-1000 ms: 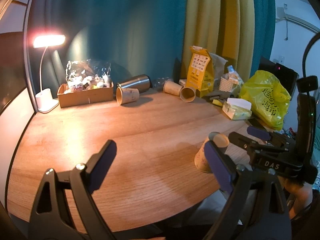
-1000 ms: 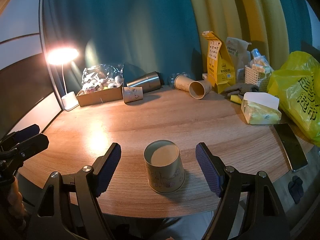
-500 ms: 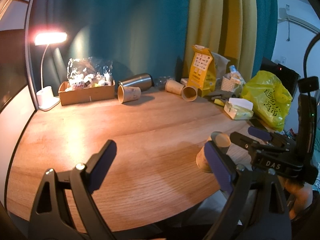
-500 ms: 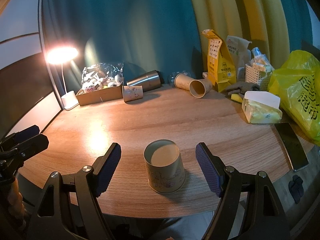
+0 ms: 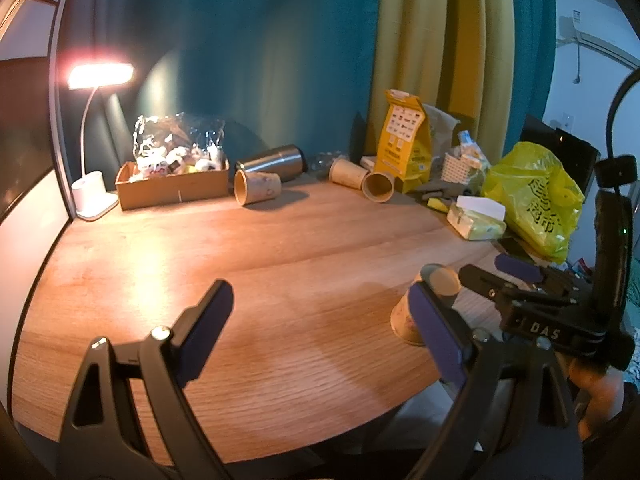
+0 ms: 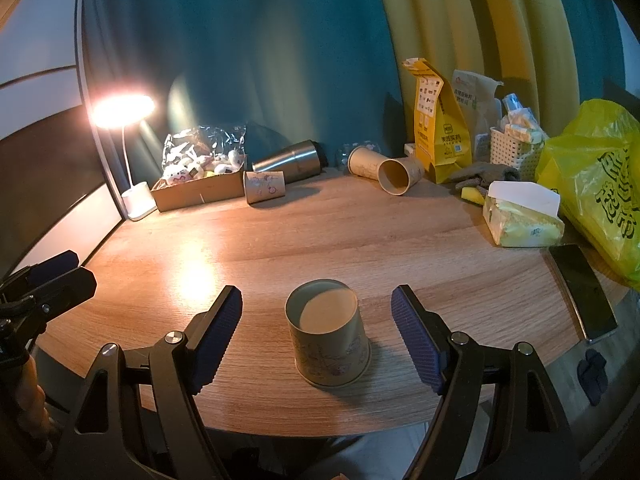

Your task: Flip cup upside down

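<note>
A printed paper cup (image 6: 329, 342) stands upside down on the wooden table (image 6: 360, 236), base up, near the front edge. My right gripper (image 6: 318, 336) is open, with the cup between its two fingers and not touching either pad. In the left wrist view the same cup (image 5: 416, 308) stands at the right, partly hidden behind my left gripper's right finger. My left gripper (image 5: 320, 328) is open and empty over the table's front. The right gripper (image 5: 520, 276) shows there beside the cup.
Three more paper cups (image 6: 265, 187) (image 6: 364, 162) (image 6: 399, 176) and a steel tumbler (image 6: 290, 162) lie on their sides at the back. A cardboard box (image 6: 196, 194), a lit lamp (image 6: 124, 110), a yellow bag (image 6: 600, 184), a tissue pack (image 6: 520, 220) and a phone (image 6: 582, 292) line the edges.
The left wrist view has shifted slightly. The cup and the right gripper have not moved.
</note>
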Demonstrator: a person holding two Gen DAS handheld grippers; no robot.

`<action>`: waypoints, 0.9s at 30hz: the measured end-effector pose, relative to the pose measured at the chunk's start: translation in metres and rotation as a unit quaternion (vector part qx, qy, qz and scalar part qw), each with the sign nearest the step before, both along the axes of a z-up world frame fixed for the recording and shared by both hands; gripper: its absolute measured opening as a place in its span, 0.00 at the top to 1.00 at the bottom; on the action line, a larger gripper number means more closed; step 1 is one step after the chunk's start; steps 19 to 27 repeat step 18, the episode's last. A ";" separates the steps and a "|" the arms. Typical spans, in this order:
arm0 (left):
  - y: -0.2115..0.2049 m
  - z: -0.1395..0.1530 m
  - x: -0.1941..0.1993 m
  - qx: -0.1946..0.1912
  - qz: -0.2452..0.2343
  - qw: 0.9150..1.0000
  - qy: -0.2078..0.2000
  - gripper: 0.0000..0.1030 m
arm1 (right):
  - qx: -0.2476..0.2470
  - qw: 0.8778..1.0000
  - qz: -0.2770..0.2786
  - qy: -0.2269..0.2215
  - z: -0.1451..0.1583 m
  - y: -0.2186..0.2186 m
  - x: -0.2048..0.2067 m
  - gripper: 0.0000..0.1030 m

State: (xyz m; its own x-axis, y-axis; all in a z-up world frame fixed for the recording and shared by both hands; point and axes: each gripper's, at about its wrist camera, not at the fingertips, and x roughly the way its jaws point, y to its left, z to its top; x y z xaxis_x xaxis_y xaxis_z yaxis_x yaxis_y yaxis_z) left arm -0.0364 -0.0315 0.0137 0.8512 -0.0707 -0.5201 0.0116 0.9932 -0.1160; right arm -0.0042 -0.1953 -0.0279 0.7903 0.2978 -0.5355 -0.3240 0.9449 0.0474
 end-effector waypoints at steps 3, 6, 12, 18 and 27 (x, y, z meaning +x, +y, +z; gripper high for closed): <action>0.000 0.000 -0.001 0.000 0.000 1.000 0.000 0.12 | 0.000 1.000 0.000 0.000 0.000 0.000 0.000 0.22; 0.000 0.000 0.000 0.000 0.000 1.000 0.000 0.12 | 0.001 1.000 0.000 0.001 0.000 0.000 0.000 0.22; -0.001 0.000 0.000 0.000 0.000 1.000 0.001 0.12 | 0.001 1.000 0.001 0.002 0.000 -0.001 0.002 0.22; -0.002 -0.001 0.002 0.001 0.004 1.000 0.002 0.12 | 0.003 1.000 0.002 0.006 -0.002 0.000 0.005 0.22; -0.002 -0.001 0.002 0.001 0.004 1.000 0.002 0.12 | 0.003 1.000 0.002 0.006 -0.002 0.000 0.005 0.22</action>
